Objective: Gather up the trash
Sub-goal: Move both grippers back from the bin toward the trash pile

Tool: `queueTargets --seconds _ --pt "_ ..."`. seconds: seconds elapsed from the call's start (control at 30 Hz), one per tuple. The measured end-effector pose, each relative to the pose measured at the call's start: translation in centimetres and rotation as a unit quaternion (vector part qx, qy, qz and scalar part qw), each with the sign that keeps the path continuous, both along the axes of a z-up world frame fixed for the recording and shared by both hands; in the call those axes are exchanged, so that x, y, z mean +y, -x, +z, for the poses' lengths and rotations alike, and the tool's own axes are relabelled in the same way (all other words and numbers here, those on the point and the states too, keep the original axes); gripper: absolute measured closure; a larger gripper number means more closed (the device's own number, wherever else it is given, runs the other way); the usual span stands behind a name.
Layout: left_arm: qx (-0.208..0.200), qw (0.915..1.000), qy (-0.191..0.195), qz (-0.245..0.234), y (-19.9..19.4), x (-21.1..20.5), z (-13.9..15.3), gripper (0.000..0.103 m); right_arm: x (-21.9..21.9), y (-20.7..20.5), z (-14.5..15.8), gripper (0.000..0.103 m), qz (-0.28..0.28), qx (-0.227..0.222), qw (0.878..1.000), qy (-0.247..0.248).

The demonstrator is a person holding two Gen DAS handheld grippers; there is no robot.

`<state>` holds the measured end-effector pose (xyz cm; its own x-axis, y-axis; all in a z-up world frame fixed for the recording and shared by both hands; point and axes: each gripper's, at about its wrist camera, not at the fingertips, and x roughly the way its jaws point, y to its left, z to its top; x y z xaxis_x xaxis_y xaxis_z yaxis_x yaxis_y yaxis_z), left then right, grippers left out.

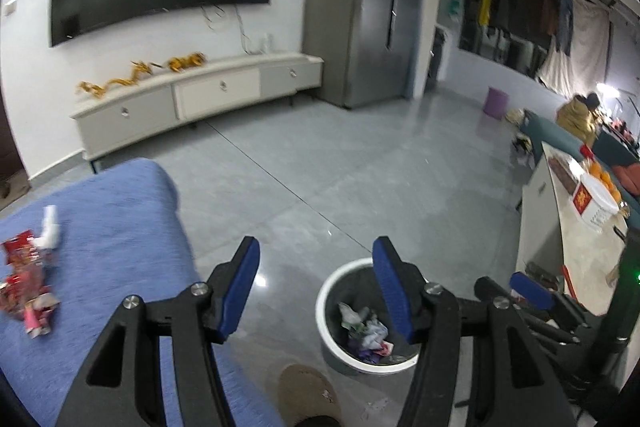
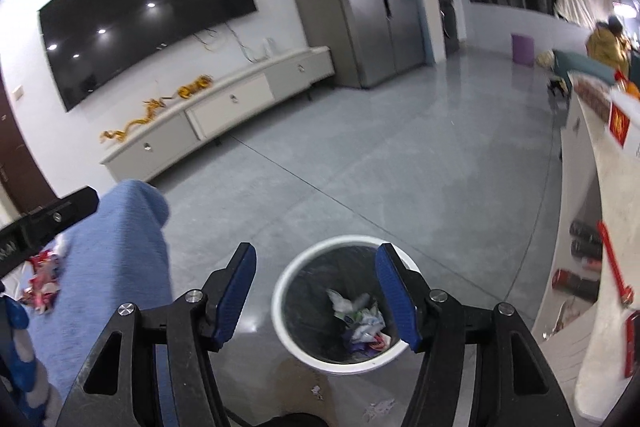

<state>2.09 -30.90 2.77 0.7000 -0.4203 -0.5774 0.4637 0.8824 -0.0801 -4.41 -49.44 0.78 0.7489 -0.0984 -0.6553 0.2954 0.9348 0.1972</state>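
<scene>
Evidently between pickups: the blue sofa (image 1: 120, 227) holds red snack wrappers (image 1: 24, 283) and a white scrap (image 1: 50, 227), well apart from the white bin (image 2: 340, 307) of crumpled trash (image 2: 360, 323). Left gripper (image 1: 316, 291) and right gripper (image 2: 316, 291) are spread, empty. Next, I judge, reach left for the wrappers.

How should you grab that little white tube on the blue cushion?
Grip the white tube across its narrow middle, coming straight down from above. It lies flat on the blue cushion with its long sides bare, while red wrappers crowd its near end. The open left gripper is nearer.
</scene>
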Motion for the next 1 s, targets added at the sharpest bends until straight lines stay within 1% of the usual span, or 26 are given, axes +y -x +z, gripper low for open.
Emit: queueTargets --seconds 0.17,0.5,0.63,0.87,1.0 --pt "-0.025 0.999 0.022 0.031 2.0 4.3 2.2 0.044 3.3 1.0 3.2 0.042 0.028 -0.028 0.999 0.016" --pt "-0.081 0.9932 0.046 0.07 6.4 12.1 6.0 0.044 9.7 2.5 7.3 0.042 0.083 -0.058 0.994 0.049" --pt "-0.091 0.9908 0.054 0.085 7.6 15.1 6.8 0.044 11.8 2.7 8.4 0.042 0.103 -0.068 0.991 0.056" --pt "-0.094 0.9872 0.066 0.11 8.8 19.0 7.3 0.044 15.1 3.4 9.6 0.042 0.132 -0.079 0.986 0.067" --pt "-0.093 0.985 0.076 0.124 9.1 20.9 7.3 0.038 17.0 3.5 10.1 0.042 0.145 -0.081 0.983 0.074"
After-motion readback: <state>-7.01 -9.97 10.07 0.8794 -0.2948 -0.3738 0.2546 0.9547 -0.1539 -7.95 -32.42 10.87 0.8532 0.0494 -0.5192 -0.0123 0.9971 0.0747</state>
